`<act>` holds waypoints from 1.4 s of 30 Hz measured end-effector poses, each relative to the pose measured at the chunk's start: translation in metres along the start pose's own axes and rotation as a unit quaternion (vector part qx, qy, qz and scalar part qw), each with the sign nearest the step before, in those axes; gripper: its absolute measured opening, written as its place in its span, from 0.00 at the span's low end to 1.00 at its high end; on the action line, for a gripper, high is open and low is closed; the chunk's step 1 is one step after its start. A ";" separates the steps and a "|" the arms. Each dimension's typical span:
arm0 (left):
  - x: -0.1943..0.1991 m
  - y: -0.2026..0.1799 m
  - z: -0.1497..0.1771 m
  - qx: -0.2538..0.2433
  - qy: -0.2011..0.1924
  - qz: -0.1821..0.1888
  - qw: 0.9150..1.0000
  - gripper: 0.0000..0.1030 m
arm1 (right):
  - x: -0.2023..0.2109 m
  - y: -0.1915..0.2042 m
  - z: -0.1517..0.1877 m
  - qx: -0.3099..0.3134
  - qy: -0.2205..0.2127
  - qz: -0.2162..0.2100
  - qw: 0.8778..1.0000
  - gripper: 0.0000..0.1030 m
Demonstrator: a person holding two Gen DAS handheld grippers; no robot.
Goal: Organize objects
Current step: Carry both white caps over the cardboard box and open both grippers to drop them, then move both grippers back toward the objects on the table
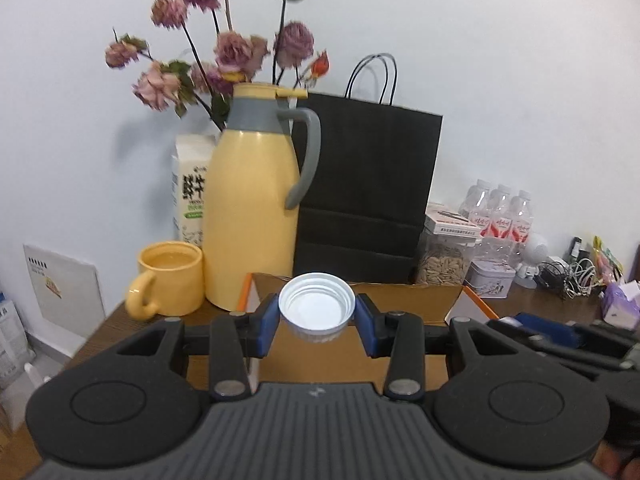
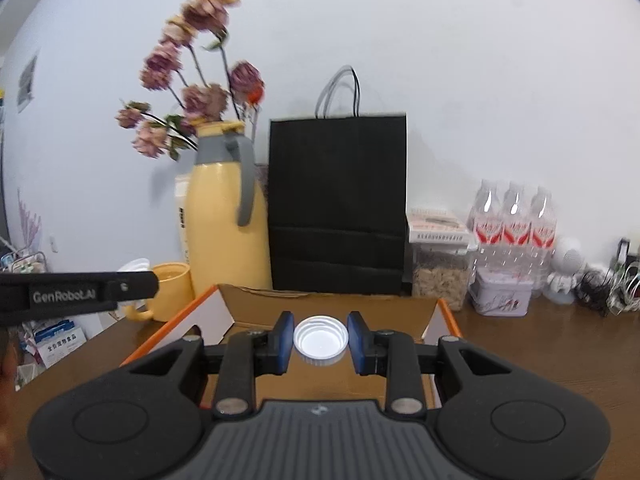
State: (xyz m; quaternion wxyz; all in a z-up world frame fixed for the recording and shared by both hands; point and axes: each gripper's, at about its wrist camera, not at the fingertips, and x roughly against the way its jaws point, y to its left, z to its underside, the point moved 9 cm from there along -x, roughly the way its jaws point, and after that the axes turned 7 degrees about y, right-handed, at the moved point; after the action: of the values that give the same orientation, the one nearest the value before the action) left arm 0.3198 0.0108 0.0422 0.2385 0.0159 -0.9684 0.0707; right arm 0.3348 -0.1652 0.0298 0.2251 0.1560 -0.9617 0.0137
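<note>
Between the blue pads of my left gripper (image 1: 317, 312) sits a white screw cap (image 1: 317, 307), open side up, and the gripper is shut on it. My right gripper (image 2: 321, 340) is likewise shut on a smaller white cap (image 2: 321, 338), also open side up. Both caps hang above an open cardboard box (image 1: 404, 300) with orange edges, seen again as the box (image 2: 260, 310) on the brown table. In the right wrist view the left gripper (image 2: 140, 278) reaches in from the left edge. The right gripper's fingers (image 1: 536, 326) show at the right of the left wrist view.
Behind the box stand a yellow thermos jug (image 1: 252, 208), a yellow mug (image 1: 170, 278), a milk carton (image 1: 191, 188), dried flowers (image 1: 224, 52) and a black paper bag (image 1: 364, 192). To the right are a seed jar (image 2: 440, 276), a tin (image 2: 502, 290), water bottles (image 2: 514, 224) and cables (image 2: 608, 284).
</note>
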 end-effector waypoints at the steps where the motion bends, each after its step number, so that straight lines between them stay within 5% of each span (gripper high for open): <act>1: -0.009 -0.002 0.000 0.001 0.007 -0.002 1.000 0.40 | -0.011 -0.002 0.000 -0.008 0.005 0.003 1.000 0.27; 5: -0.049 0.000 0.013 0.016 0.043 -0.010 0.999 0.40 | -0.045 -0.010 0.014 -0.015 0.025 0.038 0.999 0.27; 13: -0.069 -0.002 0.029 -0.012 0.073 -0.019 0.997 0.41 | -0.063 -0.011 0.032 -0.011 0.061 0.034 0.997 0.27; 14: -0.069 -0.002 0.029 -0.013 0.074 -0.022 0.997 0.50 | -0.064 -0.011 0.034 -0.009 0.066 0.038 0.997 0.27; 15: -0.070 -0.003 0.029 -0.013 0.075 -0.025 0.997 0.71 | -0.065 -0.011 0.036 -0.008 0.069 0.041 0.997 0.29; 17: -0.067 -0.003 0.028 -0.014 0.069 -0.028 0.997 0.94 | -0.065 -0.010 0.038 -0.005 0.075 0.045 0.996 0.44; 21: -0.062 -0.004 0.024 -0.015 0.059 -0.035 0.998 1.00 | -0.064 -0.009 0.038 -0.004 0.073 0.050 0.996 0.97; 30: -0.040 -0.012 0.012 -0.009 0.032 -0.019 0.999 1.00 | -0.048 -0.012 0.026 -0.019 0.051 0.043 0.998 1.00; 42: 0.036 -0.014 -0.009 -0.002 -0.020 0.007 1.000 1.00 | 0.033 -0.015 0.003 -0.003 -0.012 0.037 0.999 1.00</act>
State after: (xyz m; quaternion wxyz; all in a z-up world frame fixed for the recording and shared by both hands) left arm 0.2928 -0.0017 0.0682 0.2188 0.0105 -0.9732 0.0702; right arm 0.3100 -0.1892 0.0412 0.2135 0.1203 -0.9694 0.0174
